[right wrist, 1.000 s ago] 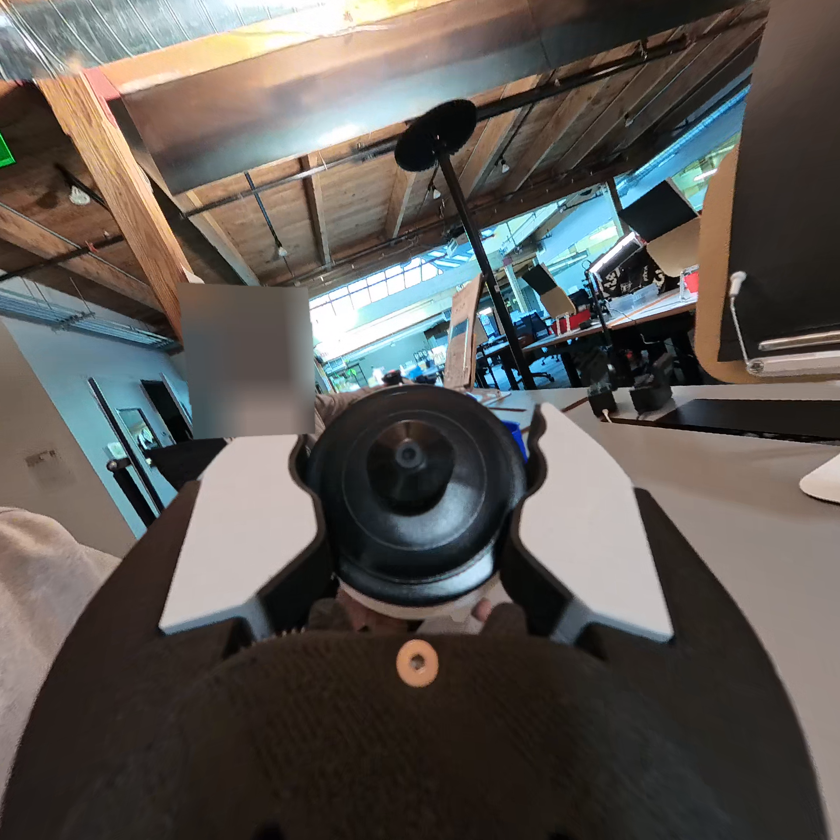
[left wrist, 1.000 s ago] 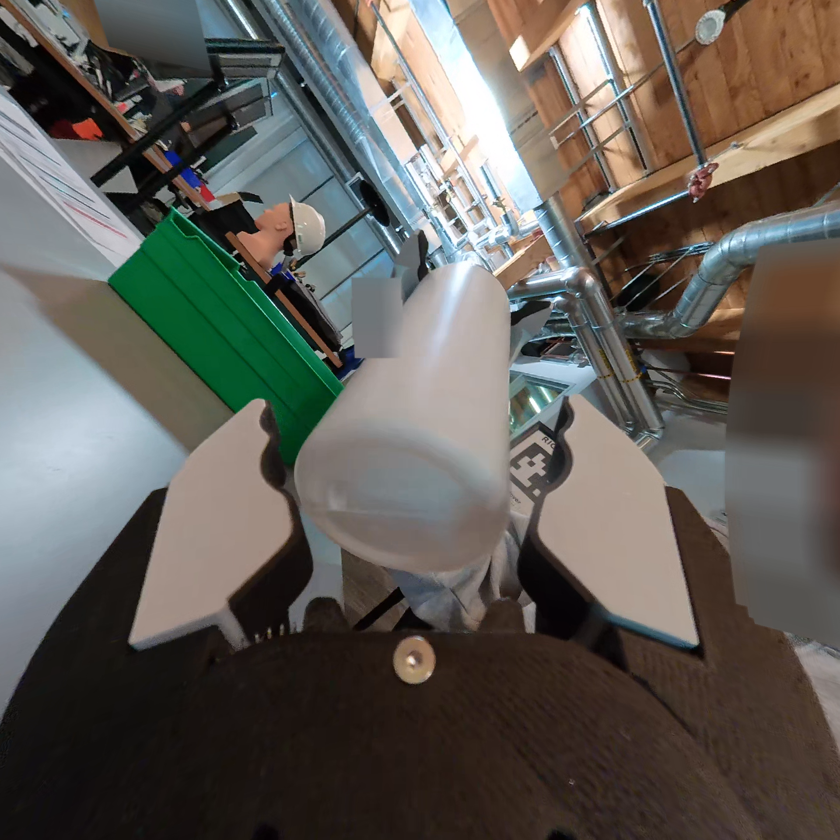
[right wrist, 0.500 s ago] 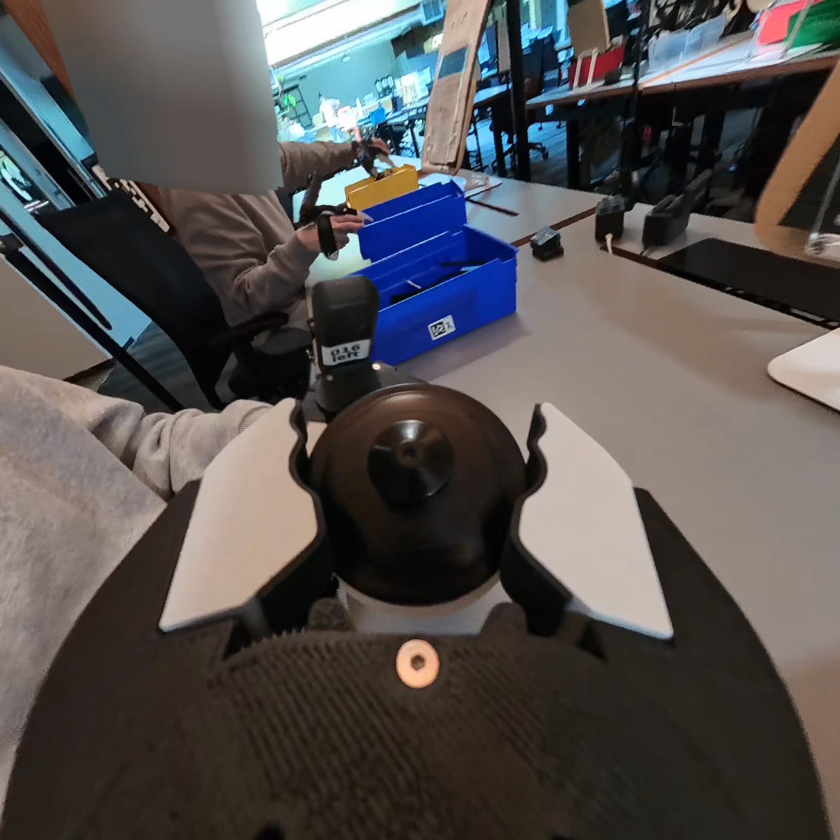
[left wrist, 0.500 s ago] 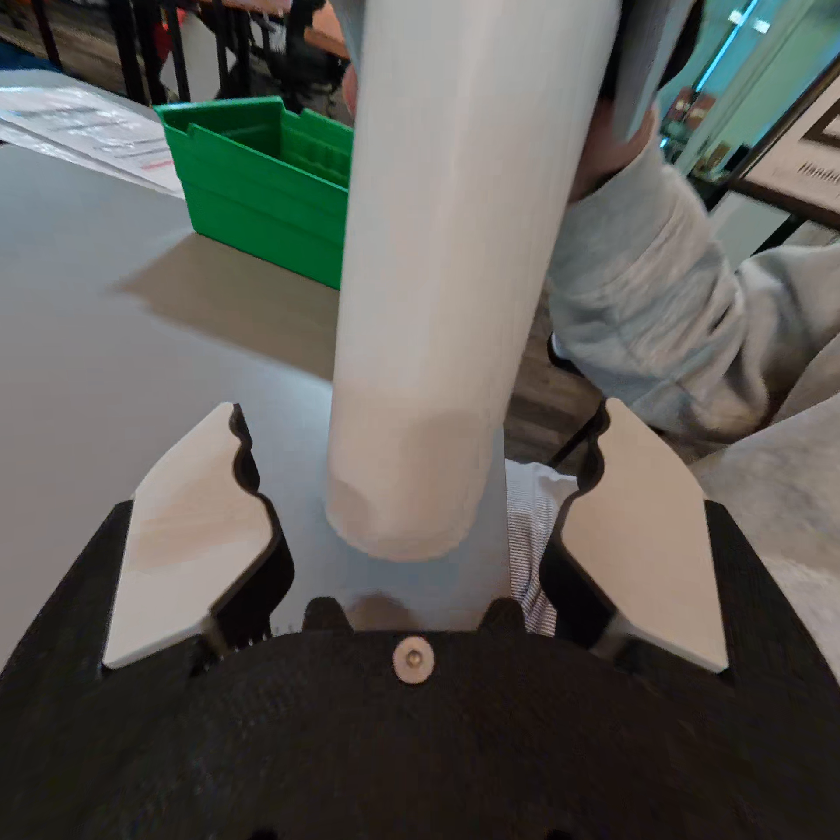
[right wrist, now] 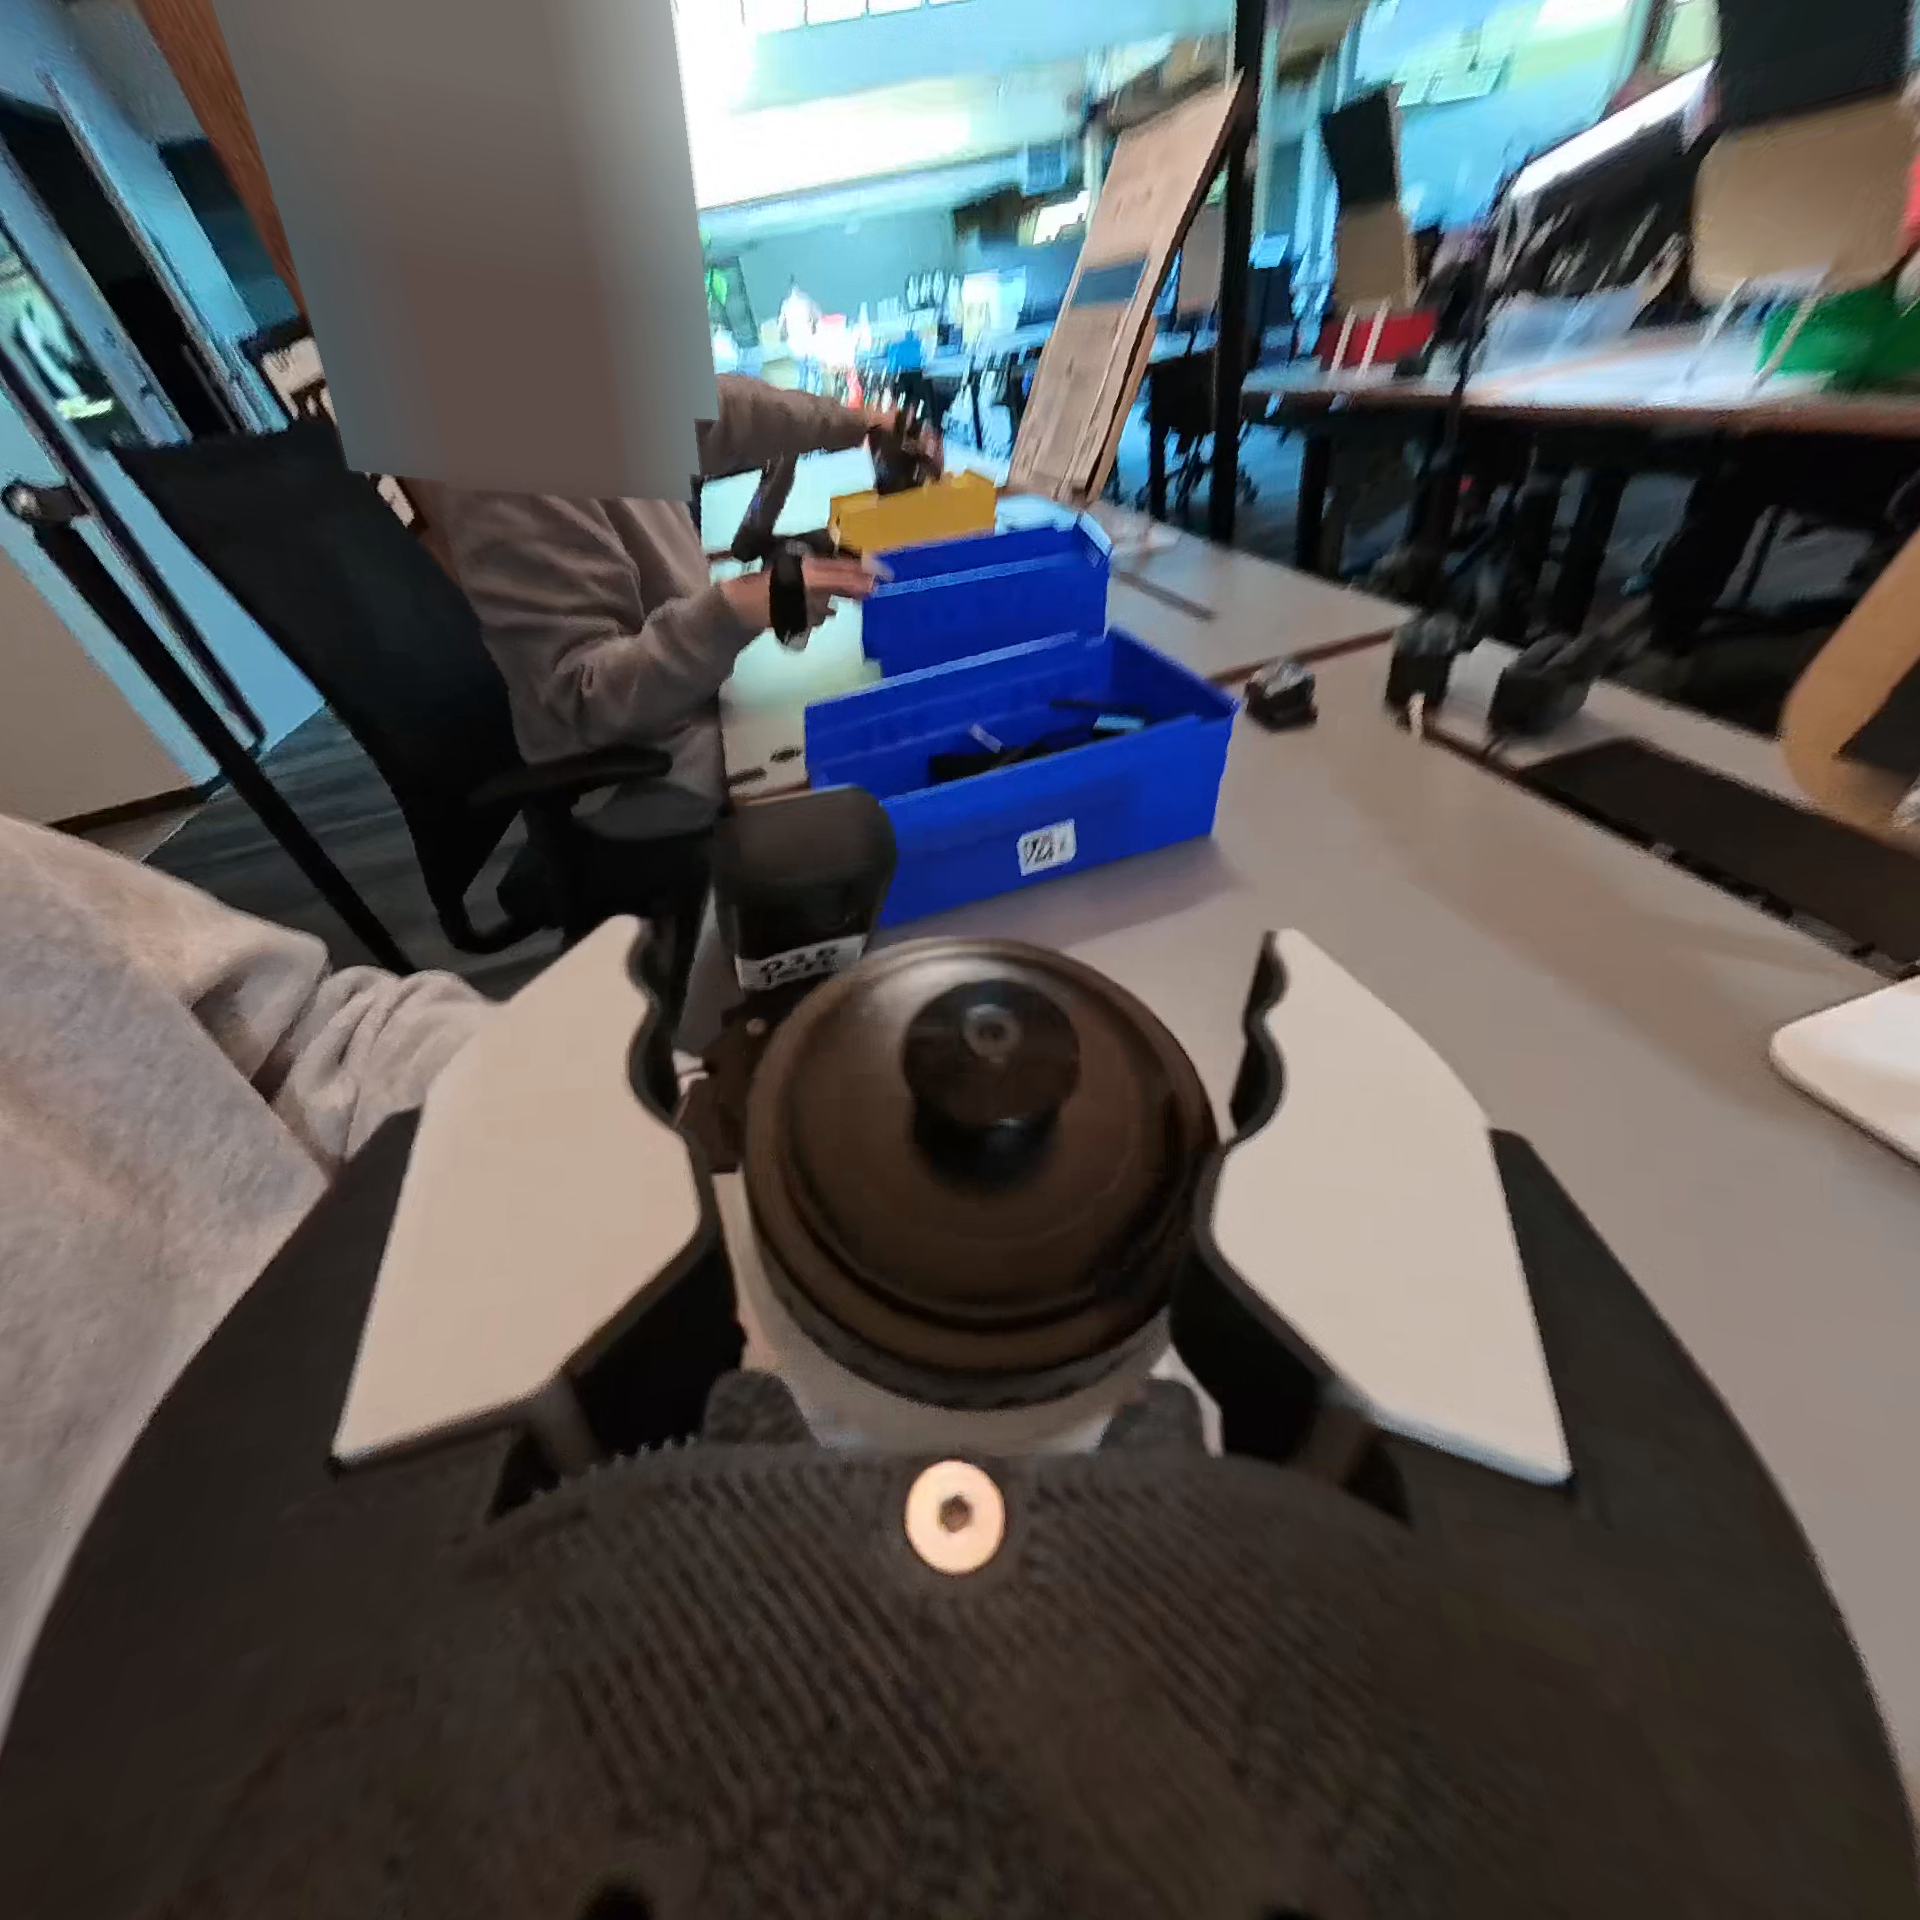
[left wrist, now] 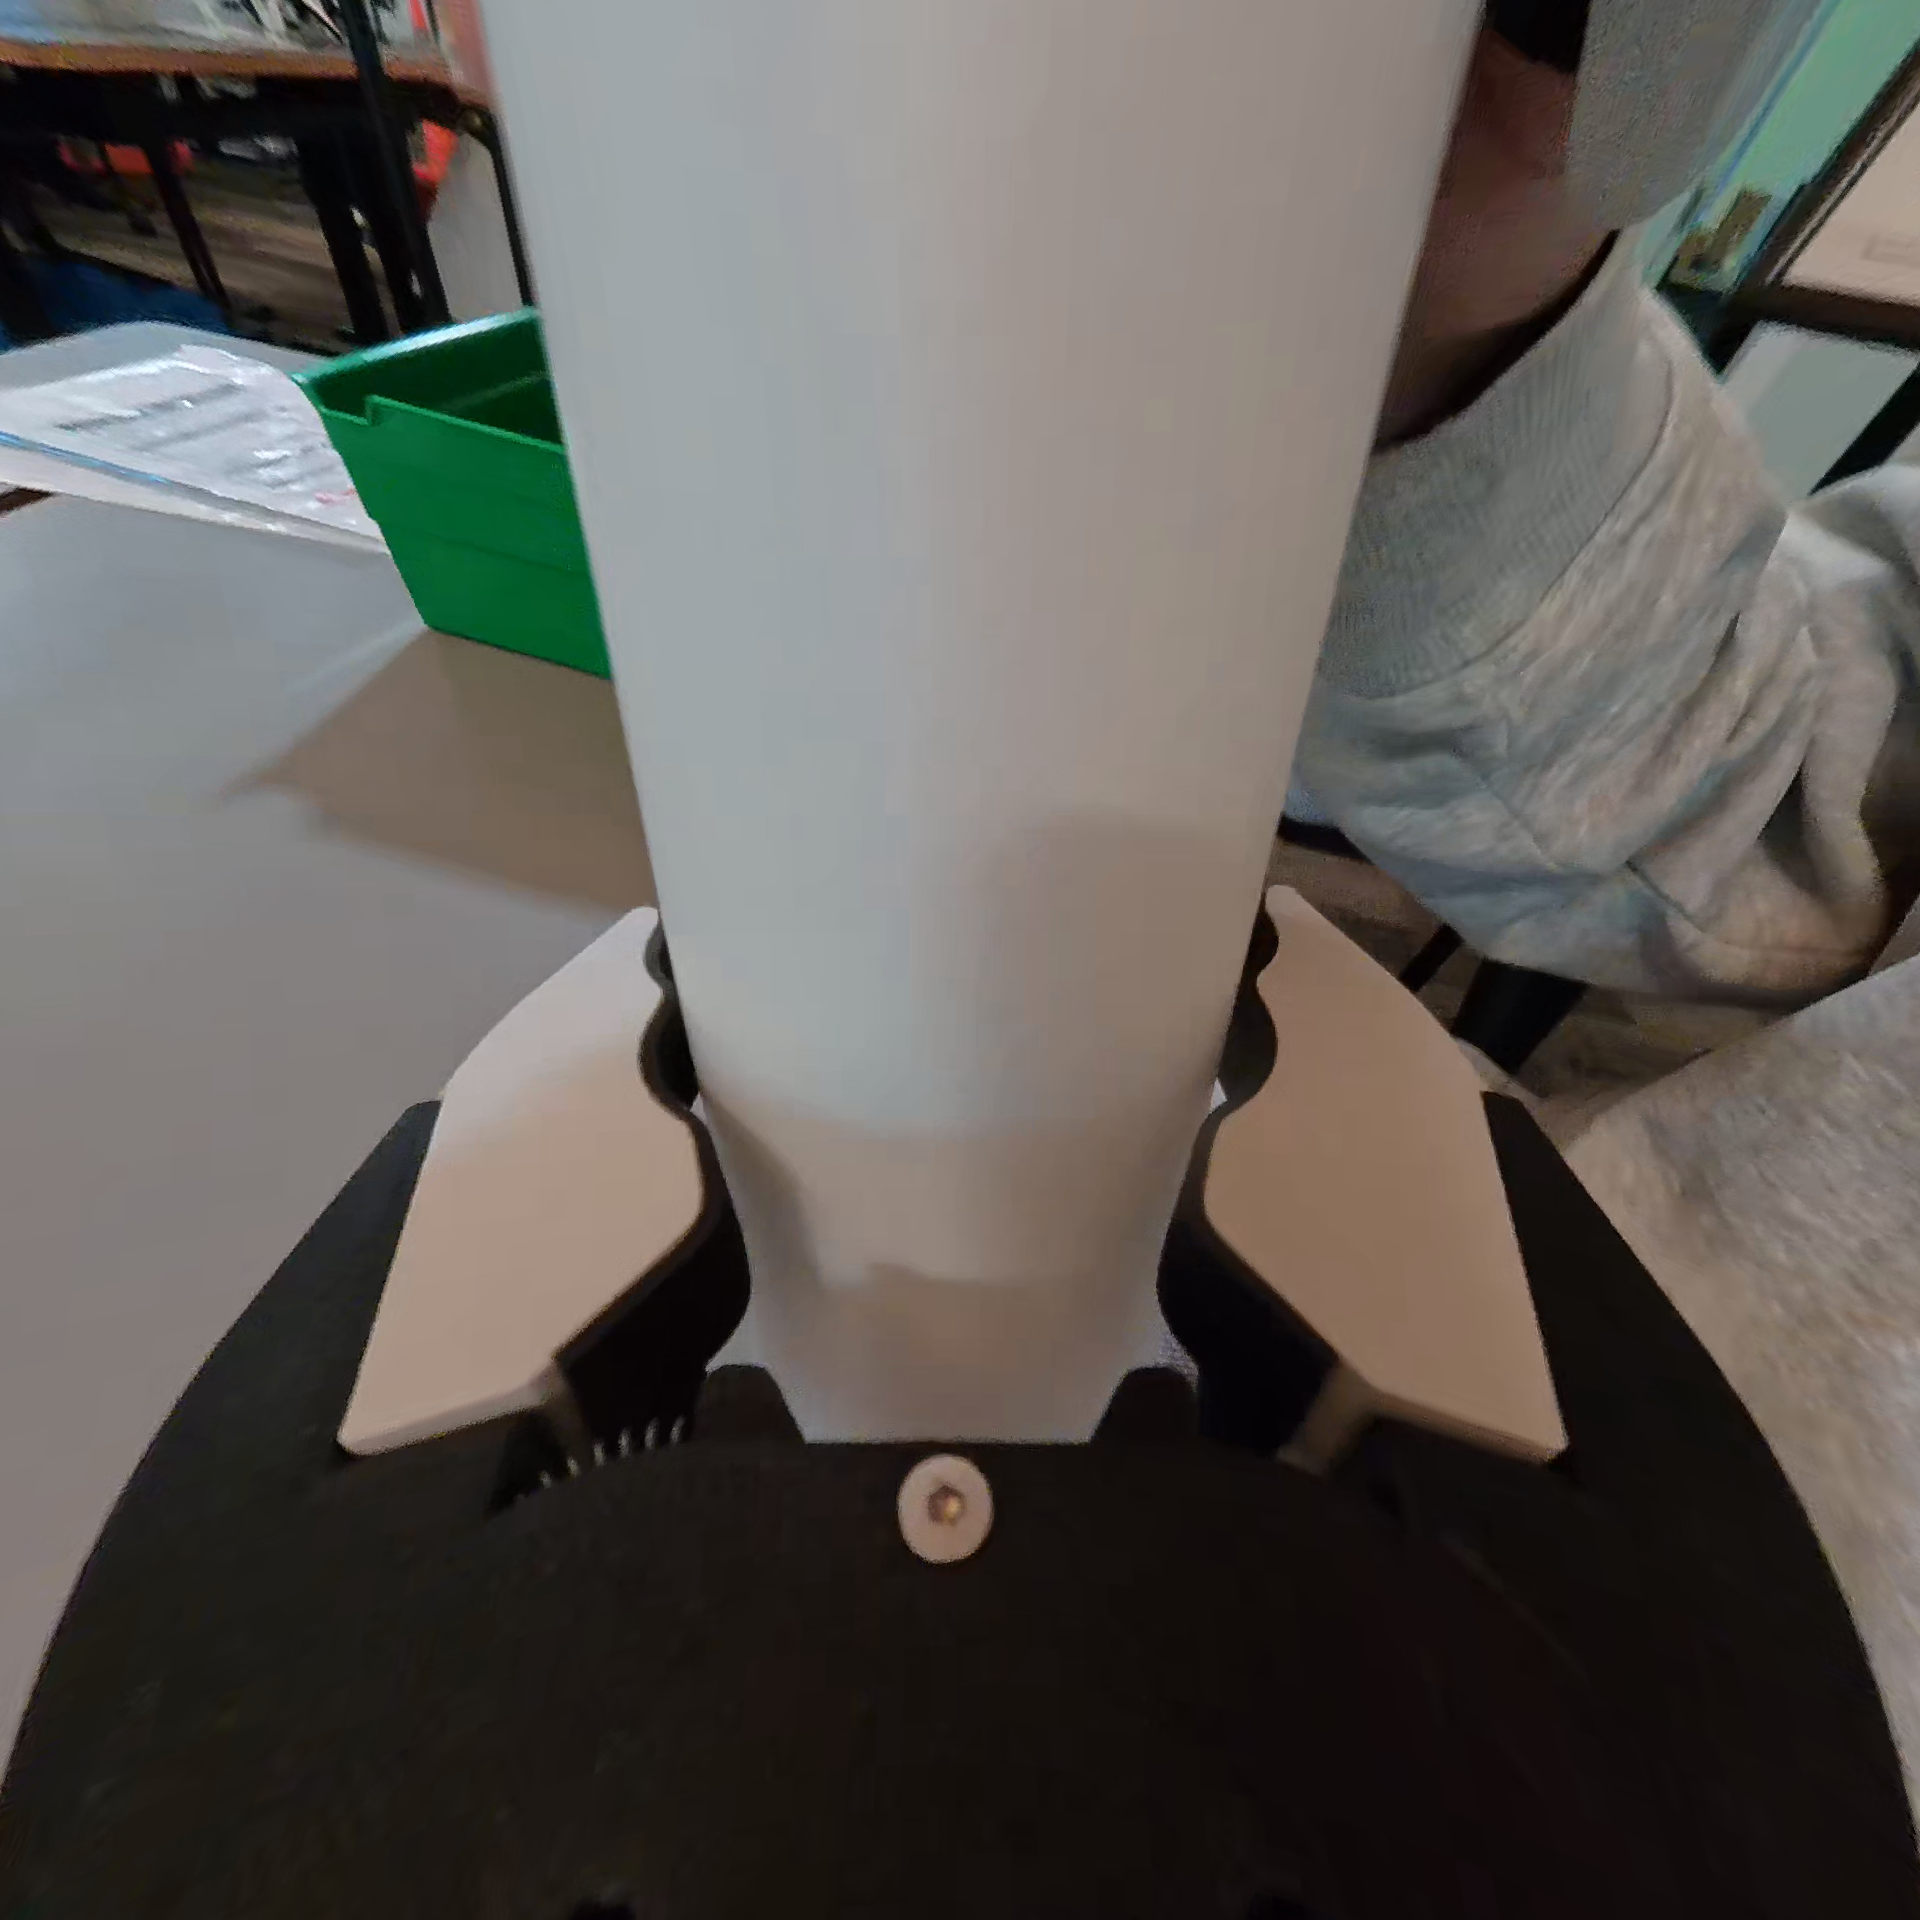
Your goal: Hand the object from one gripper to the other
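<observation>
A white bottle [left wrist: 966, 520] with a black cap [right wrist: 977, 1164] stands upright between both grippers. My left gripper [left wrist: 961, 935] is shut on its lower body, with both fingers pressed against the white wall. My right gripper [right wrist: 951, 966] is around the cap from above. Its jaws stand slightly apart from the cap, with a gap showing on the left side. The left gripper's black body [right wrist: 800, 883] shows just beyond the cap in the right wrist view. A grey sleeve [left wrist: 1558, 644] reaches in at the right of the left wrist view.
The grey table [left wrist: 208, 935] holds a green bin [left wrist: 468, 499] and papers [left wrist: 177, 426] behind the bottle. In the right wrist view, blue bins [right wrist: 1039, 790] and a yellow bin [right wrist: 914, 514] stand ahead. A seated person [right wrist: 582, 623] is at the left, a white object [right wrist: 1849, 1060] at the right edge. The gap from one gripper's tips to the other's is roughly 12 cm. From either gripper's tips it is about 40 cm to the white object [right wrist: 1849, 1060].
Both grippers have tilted down from the ceiling to the table. My left gripper has closed onto the bottle's lower body. My right gripper's jaws have spread slightly off the cap.
</observation>
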